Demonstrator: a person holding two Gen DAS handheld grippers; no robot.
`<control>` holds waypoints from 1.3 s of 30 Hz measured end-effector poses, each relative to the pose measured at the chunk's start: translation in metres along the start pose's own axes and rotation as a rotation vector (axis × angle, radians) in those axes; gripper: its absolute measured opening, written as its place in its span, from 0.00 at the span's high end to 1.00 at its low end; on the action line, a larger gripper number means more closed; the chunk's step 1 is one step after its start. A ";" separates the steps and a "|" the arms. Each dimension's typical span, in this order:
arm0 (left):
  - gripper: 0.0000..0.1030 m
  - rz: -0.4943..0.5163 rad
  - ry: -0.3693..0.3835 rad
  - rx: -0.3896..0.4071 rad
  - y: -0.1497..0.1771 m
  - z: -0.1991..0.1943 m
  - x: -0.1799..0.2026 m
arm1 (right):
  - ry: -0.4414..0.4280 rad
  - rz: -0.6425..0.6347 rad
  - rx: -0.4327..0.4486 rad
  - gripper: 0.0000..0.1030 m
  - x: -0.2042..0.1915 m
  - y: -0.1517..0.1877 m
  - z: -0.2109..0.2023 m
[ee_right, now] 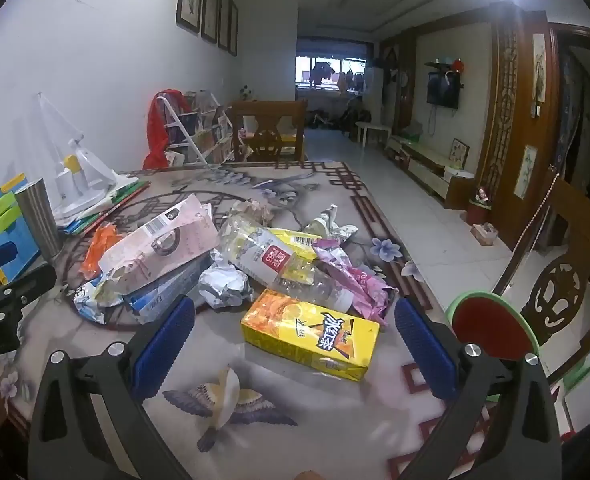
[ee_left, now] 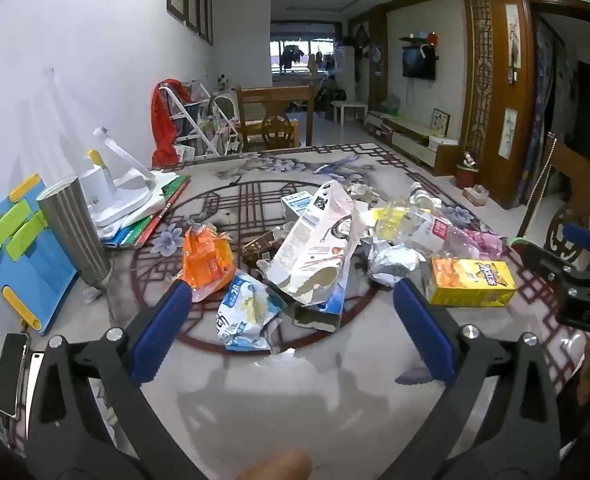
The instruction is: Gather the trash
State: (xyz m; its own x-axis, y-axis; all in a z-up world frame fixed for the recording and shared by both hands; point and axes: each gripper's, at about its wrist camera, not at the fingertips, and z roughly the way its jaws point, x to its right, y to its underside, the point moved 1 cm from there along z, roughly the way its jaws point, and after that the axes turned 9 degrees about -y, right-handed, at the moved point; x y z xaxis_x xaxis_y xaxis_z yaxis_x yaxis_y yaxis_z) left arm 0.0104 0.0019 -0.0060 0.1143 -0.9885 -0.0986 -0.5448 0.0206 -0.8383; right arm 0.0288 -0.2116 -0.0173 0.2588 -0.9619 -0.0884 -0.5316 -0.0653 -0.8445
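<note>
On the patterned counter (ee_left: 335, 392) the trash sits heaped in one loose pile near the middle, which suits collecting: nothing has to be hunted down, only peeled off the heap piece by piece. Both tools hover short of it, tilted downward, each with its blue pads spread wide and nothing between them. The left tool (ee_left: 293, 320) faces the near left of the pile, where a blue-and-white wrapper (ee_left: 245, 316) lies flat closest to it, with an orange wrapper (ee_left: 207, 260) just behind and a tall pink-and-white bag (ee_left: 319, 244) leaning over the lot. The right tool (ee_right: 295, 334) lines up with a yellow drink carton (ee_right: 311, 334), lying on its side at the pile's near right edge and free of the rest on its near side (probably the easiest first pick, being rigid and standing clear). Behind it, a clear plastic bottle (ee_right: 271, 262) rests across a crumpled foil ball (ee_right: 225, 284) and a pink wrapper (ee_right: 359, 280).

Open room is best in front: the strip of counter between the tools and the heap is bare. To the left, kept things crowd in, a ribbed metal tumbler (ee_left: 75, 232) and a blue-green board (ee_left: 23, 240), so a sweep that way risks knocking them. On the right the counter's edge runs close behind the carton, with a red-and-green round object (ee_right: 491, 324) just past it; whether that is a bin I cannot tell. Light wrappers nudged rightward could slide off to the floor.
</note>
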 end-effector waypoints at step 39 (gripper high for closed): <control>0.04 -0.019 0.024 0.032 -0.001 -0.009 -0.004 | -0.010 -0.015 -0.011 0.07 -0.011 0.001 -0.002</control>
State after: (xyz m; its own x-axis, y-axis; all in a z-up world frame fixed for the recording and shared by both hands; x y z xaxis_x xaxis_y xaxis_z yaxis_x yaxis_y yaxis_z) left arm 0.0034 0.0041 0.0001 0.1039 -0.9921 -0.0698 -0.5157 0.0063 -0.8567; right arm 0.0237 -0.2022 -0.0162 0.2752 -0.9580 -0.0809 -0.5366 -0.0833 -0.8397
